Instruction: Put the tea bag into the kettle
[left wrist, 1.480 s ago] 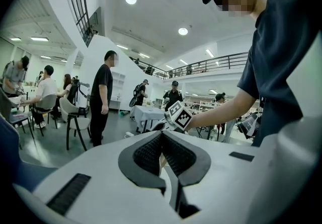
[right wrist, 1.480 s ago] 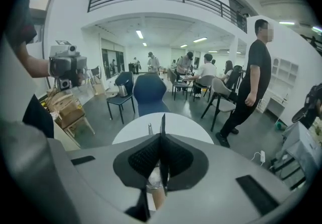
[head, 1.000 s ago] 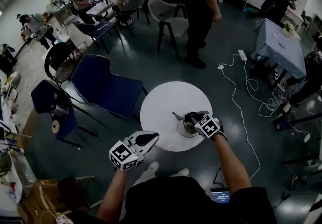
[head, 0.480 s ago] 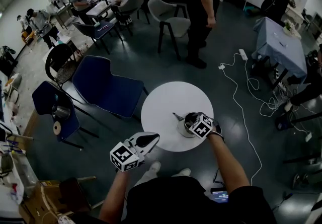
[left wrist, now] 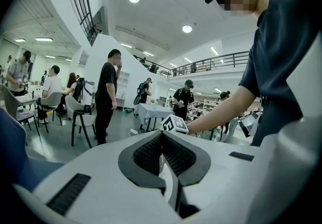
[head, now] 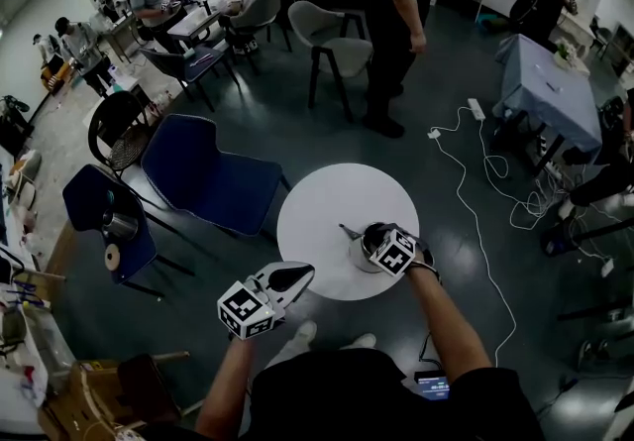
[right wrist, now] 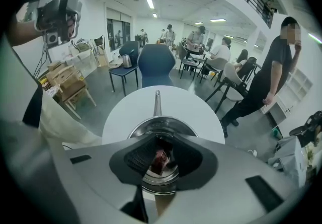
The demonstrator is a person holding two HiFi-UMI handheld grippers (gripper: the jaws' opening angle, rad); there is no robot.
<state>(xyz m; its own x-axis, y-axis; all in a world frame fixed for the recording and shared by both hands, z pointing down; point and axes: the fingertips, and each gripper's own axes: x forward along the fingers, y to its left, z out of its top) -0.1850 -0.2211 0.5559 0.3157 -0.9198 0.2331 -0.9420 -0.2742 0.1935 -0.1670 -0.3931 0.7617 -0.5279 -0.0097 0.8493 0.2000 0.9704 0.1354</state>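
A steel kettle [head: 363, 253] with a thin spout stands near the front right of the round white table [head: 332, 196]. My right gripper [head: 376, 239] points steeply down into its open top. In the right gripper view the kettle's rim [right wrist: 162, 126] lies right below the jaws. A small red-brown tea bag [right wrist: 161, 160] hangs in the gap of the right gripper [right wrist: 164, 154]. The jaws have just been opening, and the pads stand apart from the bag. My left gripper [head: 301, 274] hovers off the table's front left edge. Seen in its own view, the left gripper [left wrist: 161, 135] is shut and holds nothing.
Two blue chairs [head: 211, 174] [head: 102, 212] stand left of the table. A white cable [head: 474, 193] snakes over the floor at the right. A person in black [head: 396, 23] stands beyond the table, and a cloth-covered table [head: 550, 92] is at the far right.
My right gripper has sunk a little over the kettle and rolled, its marker cube shifting left. The left gripper has stayed where it was.
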